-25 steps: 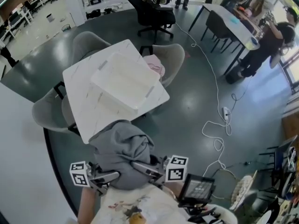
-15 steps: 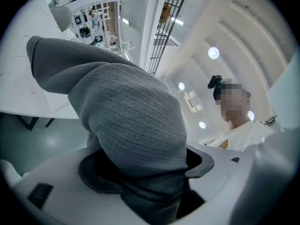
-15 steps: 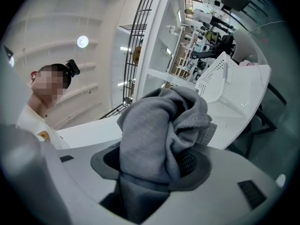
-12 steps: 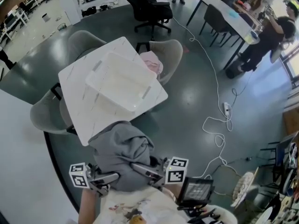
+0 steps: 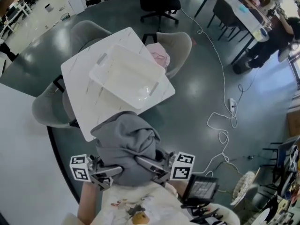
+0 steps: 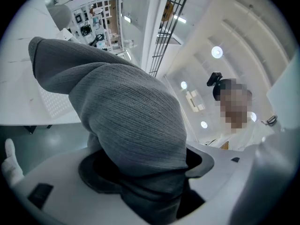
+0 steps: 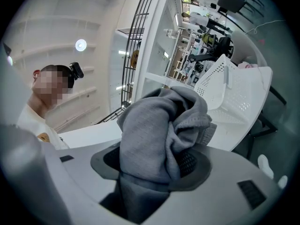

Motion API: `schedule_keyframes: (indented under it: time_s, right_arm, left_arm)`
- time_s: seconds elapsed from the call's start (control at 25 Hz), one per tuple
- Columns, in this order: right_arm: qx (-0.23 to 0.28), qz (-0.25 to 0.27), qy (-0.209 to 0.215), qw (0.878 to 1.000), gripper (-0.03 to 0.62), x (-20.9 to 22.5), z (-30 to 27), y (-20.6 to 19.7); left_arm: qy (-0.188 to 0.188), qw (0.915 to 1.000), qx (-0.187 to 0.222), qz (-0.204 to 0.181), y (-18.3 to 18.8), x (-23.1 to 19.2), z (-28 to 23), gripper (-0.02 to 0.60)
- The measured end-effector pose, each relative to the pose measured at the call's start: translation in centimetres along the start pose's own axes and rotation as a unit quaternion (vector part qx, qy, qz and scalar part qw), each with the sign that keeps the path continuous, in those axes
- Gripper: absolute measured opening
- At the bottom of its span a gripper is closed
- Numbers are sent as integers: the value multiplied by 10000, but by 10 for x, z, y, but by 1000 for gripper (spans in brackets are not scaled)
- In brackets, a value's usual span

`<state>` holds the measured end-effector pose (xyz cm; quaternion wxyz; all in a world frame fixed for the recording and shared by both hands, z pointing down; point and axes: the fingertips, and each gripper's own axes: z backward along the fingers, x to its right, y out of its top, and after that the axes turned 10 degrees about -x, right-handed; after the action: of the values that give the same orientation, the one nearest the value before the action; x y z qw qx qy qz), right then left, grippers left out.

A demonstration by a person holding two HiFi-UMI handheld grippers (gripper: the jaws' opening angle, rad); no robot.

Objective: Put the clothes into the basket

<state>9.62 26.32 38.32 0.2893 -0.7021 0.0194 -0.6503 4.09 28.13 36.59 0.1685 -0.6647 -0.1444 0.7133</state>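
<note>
A bunched grey garment hangs between both grippers, close to the person's chest and just short of the table's near corner. My left gripper is shut on the garment's left side. My right gripper is shut on its right side. The white perforated basket stands empty on the white marble table, beyond the garment. The same basket shows in the right gripper view past the cloth. A pink garment lies on the chair behind the table.
Grey upholstered chairs ring the table. A black office chair stands further back. A white cable and power strip trail over the dark floor at right. A person stands by a desk at far right.
The grey garment has been lifted a little higher and closer to the table edge. The head view has shifted slightly, with both grippers still holding the cloth.
</note>
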Motion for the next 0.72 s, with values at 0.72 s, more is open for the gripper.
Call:
schedule_keyframes:
  time_s: [0.72]
  right_arm:
    - [499, -18, -366, 9981, 235, 40, -37, 114]
  left_arm:
    - [975, 9942, 309, -343, 125, -45, -10, 350]
